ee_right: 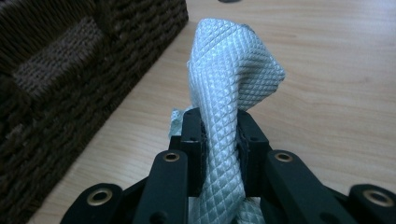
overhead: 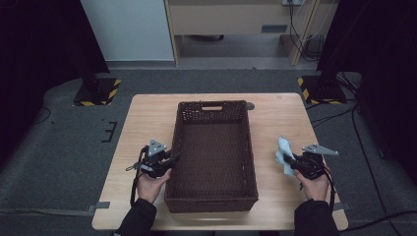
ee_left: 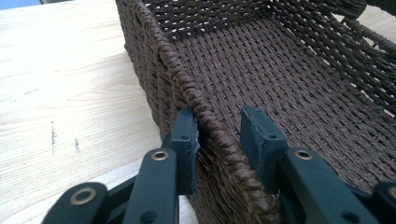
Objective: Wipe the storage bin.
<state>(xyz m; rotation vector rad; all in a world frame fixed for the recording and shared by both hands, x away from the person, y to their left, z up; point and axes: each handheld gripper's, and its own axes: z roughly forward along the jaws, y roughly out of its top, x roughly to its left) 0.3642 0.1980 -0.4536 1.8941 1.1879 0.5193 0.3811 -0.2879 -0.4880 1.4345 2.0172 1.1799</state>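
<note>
Pale, quilted, seemingly bluish cloth (ee_right: 224, 88)

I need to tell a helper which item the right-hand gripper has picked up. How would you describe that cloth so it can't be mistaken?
On the wooden table, look right of the dark woven basket in the middle. There the right gripper pinches a small cloth between its jaws. It is pale blue-white with a fine diamond-quilted texture, the one light, soft thing beside the brown wicker.
</note>
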